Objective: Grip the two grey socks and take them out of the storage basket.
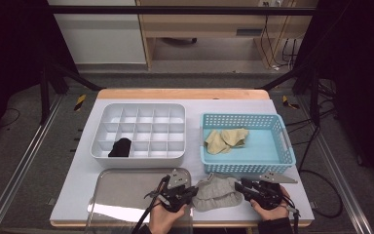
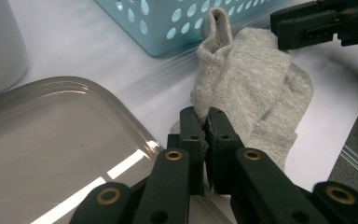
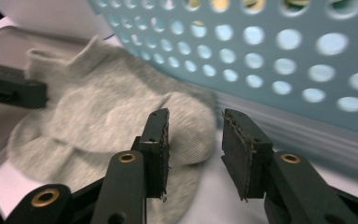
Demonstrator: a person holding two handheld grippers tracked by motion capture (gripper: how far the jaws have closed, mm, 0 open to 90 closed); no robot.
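- The grey sock (image 1: 217, 193) lies crumpled on the white table (image 1: 78, 180) at the lower centre of the high view, just below the blue basket (image 1: 247, 167) and right of the clear tray (image 1: 126, 192).
- The left gripper (image 1: 191, 191) is clamped on the sock's near edge; in the left gripper view its jaws stand pressed together with a fold of grey knit pinched between them.
- The right gripper (image 3: 193, 140) has its jaws apart, nothing between them, the sock's rounded end just ahead at the left jaw.
- To do this step well, I judge the right jaws should slide further over that end, bracket one clean layer, then close, so the two grips can stretch or fold the sock evenly.
- Keep clear of the basket wall, which sits close behind.
- Both hands enter from the bottom edge, forearms low, grippers pointing inward toward each other, nearly level over the table.
- A black sock (image 1: 120, 147) sits in the white divided box (image 1: 141, 108); beige socks (image 1: 225, 139) lie in the basket.
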